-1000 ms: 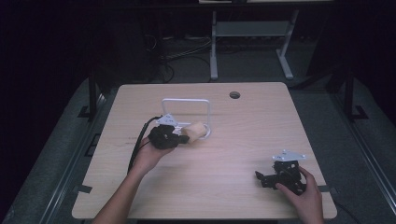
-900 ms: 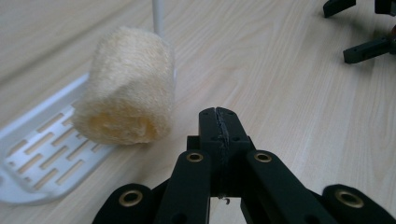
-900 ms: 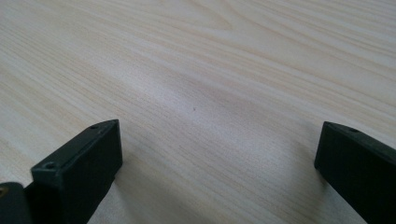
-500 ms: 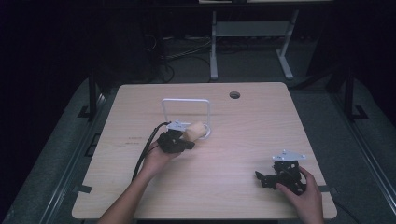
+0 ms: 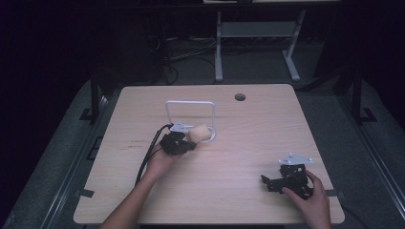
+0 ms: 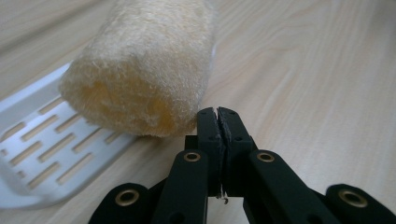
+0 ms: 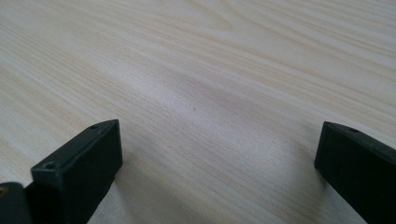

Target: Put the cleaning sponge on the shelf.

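The left gripper (image 5: pixel 190 141) sat near the middle of the table (image 5: pixel 229 200), its jaws pressed together on nothing, the tips just beside the near end of a loofah roll (image 6: pixel 140 70); the roll lay partly on the slotted base of a white rack (image 6: pixel 42 154), whose wire loop stood upright behind it in the high view, and partly over the edge toward the bare wood; whether the closed tips actually touched the fibres could not be told from the left gripper view.

The right gripper (image 5: pixel 274 183) rested well apart at the near right corner, its jaws spread wide over empty table and holding nothing.

By its look the roll was light, dry and springy, coarse enough not to slip, and soft enough to give under a squeeze without harm; it seemed a rounded cylinder, so it would likely roll if nudged from the side, and closed jaws could only push it; a sound hold would probably come from opening the jaws and closing them across the middle of its length, over the curved sides, rather than on the hollow, ragged end face, where the fibres looked looser.
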{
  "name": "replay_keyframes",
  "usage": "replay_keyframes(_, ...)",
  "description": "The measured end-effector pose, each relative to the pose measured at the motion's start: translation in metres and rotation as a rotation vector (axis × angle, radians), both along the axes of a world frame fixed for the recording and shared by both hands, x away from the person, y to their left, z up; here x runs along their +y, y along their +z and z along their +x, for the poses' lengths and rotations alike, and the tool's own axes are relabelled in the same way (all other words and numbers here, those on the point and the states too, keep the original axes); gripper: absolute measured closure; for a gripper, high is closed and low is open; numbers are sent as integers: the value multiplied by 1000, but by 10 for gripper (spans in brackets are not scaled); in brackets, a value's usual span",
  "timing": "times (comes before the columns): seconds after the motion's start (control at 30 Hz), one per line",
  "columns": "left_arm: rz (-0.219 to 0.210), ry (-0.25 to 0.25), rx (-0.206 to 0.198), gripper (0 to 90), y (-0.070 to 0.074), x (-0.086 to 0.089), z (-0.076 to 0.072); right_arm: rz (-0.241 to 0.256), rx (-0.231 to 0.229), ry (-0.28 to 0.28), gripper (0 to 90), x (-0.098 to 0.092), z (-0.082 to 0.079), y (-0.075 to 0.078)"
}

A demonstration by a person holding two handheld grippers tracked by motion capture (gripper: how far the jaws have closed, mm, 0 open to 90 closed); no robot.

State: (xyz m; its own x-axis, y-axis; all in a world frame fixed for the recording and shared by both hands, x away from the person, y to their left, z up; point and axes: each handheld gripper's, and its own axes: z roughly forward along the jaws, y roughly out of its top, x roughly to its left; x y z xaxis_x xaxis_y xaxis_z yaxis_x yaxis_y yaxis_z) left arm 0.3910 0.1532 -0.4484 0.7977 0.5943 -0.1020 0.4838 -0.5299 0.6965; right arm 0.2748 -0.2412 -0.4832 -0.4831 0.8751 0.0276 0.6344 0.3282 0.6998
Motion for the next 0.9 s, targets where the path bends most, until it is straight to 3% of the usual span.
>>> replay_keyframes(0.63, 3, 104, -17, 882, -3, 24, 12, 0, 0, 0, 7, 0, 0, 0)
replay_keyframes(0.9, -7, 106, -23, 882, -1, 27, 12, 0, 0, 0, 6, 0, 0, 0)
